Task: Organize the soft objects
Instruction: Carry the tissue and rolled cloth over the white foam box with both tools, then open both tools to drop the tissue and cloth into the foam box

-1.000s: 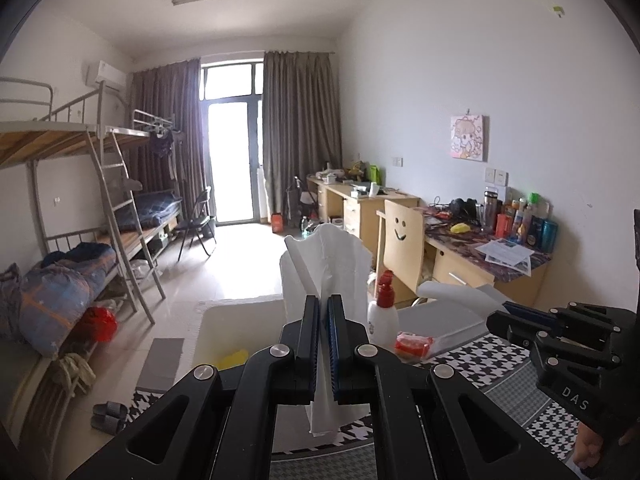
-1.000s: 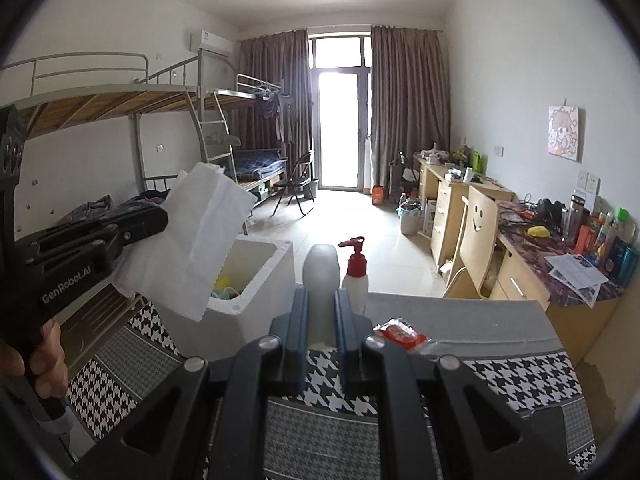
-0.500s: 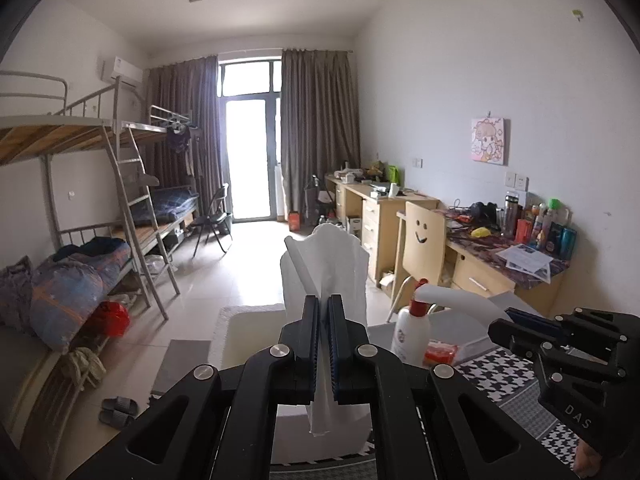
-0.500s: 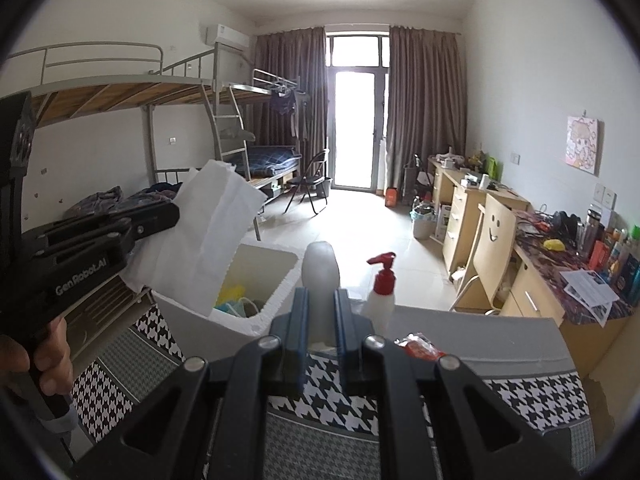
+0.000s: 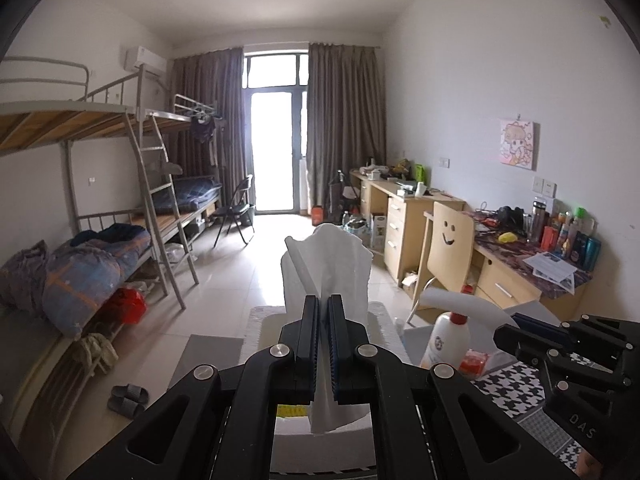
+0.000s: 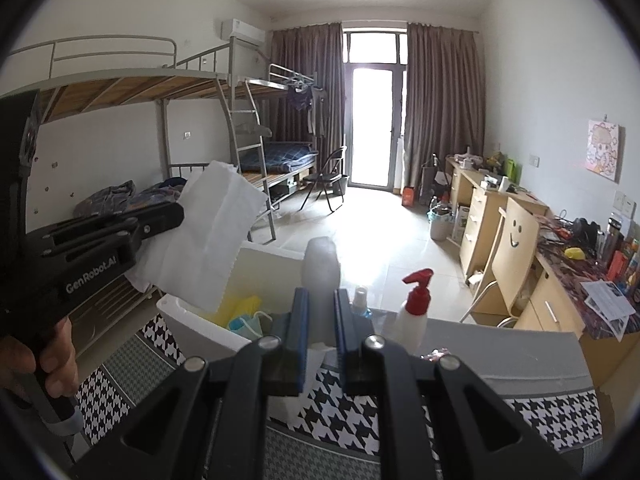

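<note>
Above the foam box point(image 5: 264, 320): left tool point(image 5: 324, 312) clenched on white tissue point(image 5: 326, 264)
Right tool point(image 6: 320, 306): grasping a pale soft piece point(image 6: 320, 268)
Tabletop point(image 6: 500, 340): red-capped spray bottle point(image 6: 412, 312) beyond the right tool

— What did the things rest on?

— A table point(image 6: 520, 364) under my fingers, its far part bare grey, its near part covered by a black-and-white houndstooth cloth point(image 6: 344, 416).

— And what stood on it?

— A white foam box point(image 6: 208, 330) sat at the left, open at the top, partly on the cloth. A white bottle with a red pump top point(image 6: 412, 312) stood upright on the grey part, and a smaller bottle with a white cap point(image 6: 361, 302) stood just to its left. A small red packet point(image 5: 474, 361) lay near the pump bottle's base.
</note>
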Motion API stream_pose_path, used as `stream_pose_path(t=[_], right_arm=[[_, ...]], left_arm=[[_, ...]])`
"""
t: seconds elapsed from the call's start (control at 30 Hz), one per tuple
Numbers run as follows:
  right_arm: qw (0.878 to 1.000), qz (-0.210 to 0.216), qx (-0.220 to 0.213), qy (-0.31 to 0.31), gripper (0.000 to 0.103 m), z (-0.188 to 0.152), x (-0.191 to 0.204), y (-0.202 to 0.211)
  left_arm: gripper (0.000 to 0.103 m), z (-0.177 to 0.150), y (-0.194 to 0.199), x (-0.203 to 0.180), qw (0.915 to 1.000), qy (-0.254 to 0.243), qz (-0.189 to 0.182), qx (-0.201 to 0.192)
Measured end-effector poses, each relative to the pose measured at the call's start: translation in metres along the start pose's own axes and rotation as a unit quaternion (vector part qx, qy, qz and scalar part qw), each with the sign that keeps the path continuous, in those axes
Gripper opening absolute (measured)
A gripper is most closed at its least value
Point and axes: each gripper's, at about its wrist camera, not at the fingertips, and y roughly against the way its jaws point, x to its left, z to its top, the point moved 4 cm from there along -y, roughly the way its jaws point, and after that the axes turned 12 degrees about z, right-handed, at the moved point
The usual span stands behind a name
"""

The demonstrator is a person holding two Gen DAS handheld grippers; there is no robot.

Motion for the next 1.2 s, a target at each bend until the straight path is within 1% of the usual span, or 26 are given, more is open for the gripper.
stream_pose_path(t=[0.1,0.4,0.5,0.6,0.7,0.9,1.07,1.17,1.2], right_arm=[[1.000,0.006,0.000,0.002,0.015,0.003,0.000,-0.006],[1.000,0.022,0.007,-0.005,0.015,0.006,0.002,-0.023],[1.000,0.029,0.011,-0.004,0.015,0.007,0.006,-0.029],[0.999,0.038,0.016,-0.012,0.015,0.005,0.008,-0.037],[0.999,0.040,0.018,-0.010,0.015,0.004,0.009,-0.041],[0.999,0.045,0.028,-0.004,0.015,0.002,0.012,-0.050],[0.999,0.042,0.032,-0.007,0.015,0.001,0.009,-0.053],[0.999,0.037,0.035,-0.010,0.015,0.001,0.006,-0.055],[0.999,0.037,0.035,-0.010,0.015,0.001,0.007,-0.056]], left_arm=[[0.005,0.001,-0.005,0.005,0.9999,0.004,0.011,0.002],[0.005,-0.001,-0.026,0.011,0.9994,0.009,0.023,0.023],[0.005,-0.002,-0.035,0.011,0.9994,0.010,0.016,0.029],[0.005,-0.003,-0.044,0.013,0.9990,0.015,0.016,0.038],[0.005,-0.005,-0.051,0.014,0.9987,0.014,0.019,0.045],[0.005,-0.009,-0.068,0.013,0.9978,0.015,0.007,0.064],[0.005,-0.013,-0.082,0.011,0.9963,0.012,-0.008,0.084],[0.005,-0.016,-0.087,0.009,0.9957,0.011,-0.007,0.091],[0.008,-0.017,-0.087,0.009,0.9954,0.011,-0.007,0.095]])
